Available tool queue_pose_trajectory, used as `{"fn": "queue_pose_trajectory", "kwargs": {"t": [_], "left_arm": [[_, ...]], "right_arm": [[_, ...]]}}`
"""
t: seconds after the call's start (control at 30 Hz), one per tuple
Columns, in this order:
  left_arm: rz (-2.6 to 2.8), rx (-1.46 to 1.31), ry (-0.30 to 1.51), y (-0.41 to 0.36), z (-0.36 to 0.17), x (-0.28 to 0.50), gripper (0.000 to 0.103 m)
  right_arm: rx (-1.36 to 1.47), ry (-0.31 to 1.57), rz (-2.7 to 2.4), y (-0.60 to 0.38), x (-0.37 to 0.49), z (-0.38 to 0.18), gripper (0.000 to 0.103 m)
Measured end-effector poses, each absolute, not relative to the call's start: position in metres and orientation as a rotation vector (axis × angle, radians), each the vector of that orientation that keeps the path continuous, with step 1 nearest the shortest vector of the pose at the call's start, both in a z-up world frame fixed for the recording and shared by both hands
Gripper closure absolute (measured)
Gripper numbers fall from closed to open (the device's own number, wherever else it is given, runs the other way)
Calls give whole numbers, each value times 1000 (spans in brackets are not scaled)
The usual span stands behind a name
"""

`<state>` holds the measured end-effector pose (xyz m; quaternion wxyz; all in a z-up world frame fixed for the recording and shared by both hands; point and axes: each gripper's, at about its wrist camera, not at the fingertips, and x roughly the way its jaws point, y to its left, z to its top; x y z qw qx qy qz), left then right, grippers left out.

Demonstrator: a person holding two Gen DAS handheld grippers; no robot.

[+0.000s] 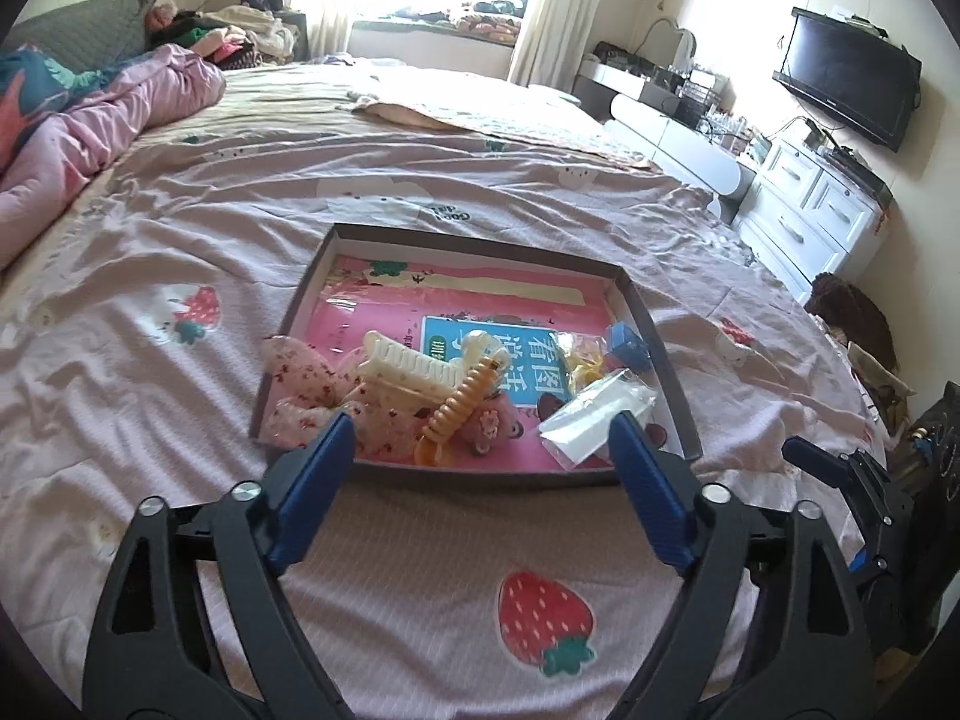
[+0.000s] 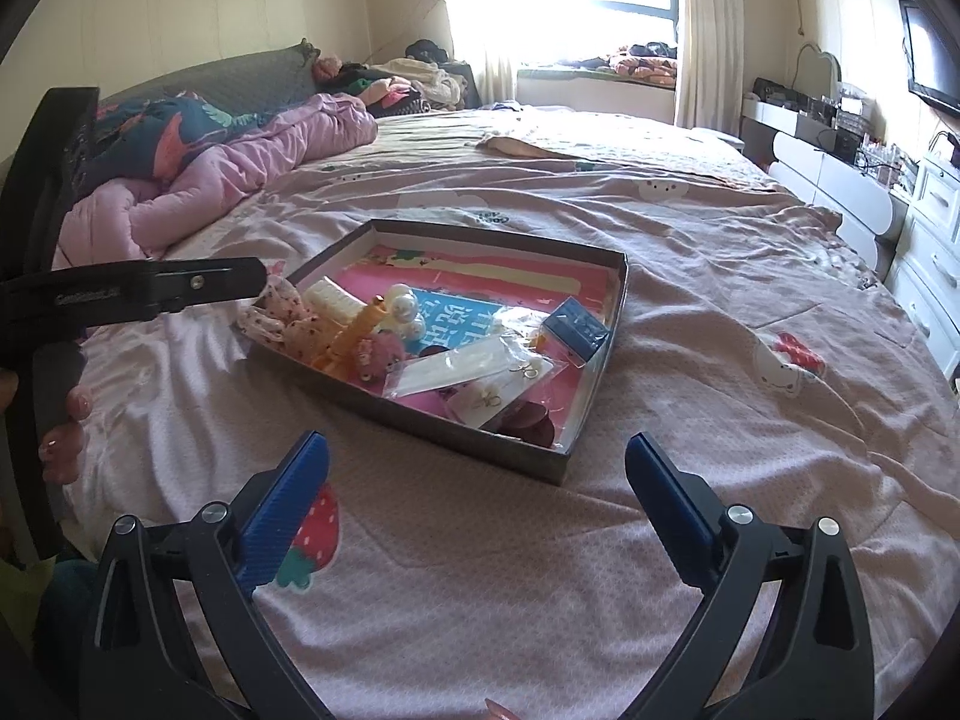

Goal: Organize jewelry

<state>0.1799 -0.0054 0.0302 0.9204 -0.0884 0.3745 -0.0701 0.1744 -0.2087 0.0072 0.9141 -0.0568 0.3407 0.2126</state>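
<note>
A shallow dark box lies on the bed, lined with a pink book. It holds a cream claw clip, an orange spiral clip, a floral scrunchie, a small blue box, clear plastic bags with earrings and a pearl piece. My left gripper is open and empty, its tips at the box's near edge. My right gripper is open and empty, just short of the box's near corner.
The bed has a pink strawberry-print sheet. A rumpled pink quilt lies at the far left. White drawers and a wall television stand at the right. The left gripper's body shows at the left of the right wrist view.
</note>
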Motion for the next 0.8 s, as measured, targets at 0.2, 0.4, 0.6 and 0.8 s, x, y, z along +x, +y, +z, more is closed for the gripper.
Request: {"fn": "queue_pose_trajectory", "kwargs": {"t": [0.2,0.4,0.6,0.8], "left_arm": [[-122,-176,749,3,38,155,16],[-98,-181,739,13,39,129,12],[-73,-185,738,19,32,106,12],[-47,-170,743,17,18,89,12]], "right_arm": [[-108,677,444,-206,160,17,7],[-106,658,452,-206,145,26,7],[-104,649,455,-208,131,28,7],[-93,640,432,-215,120,24,7]]}}
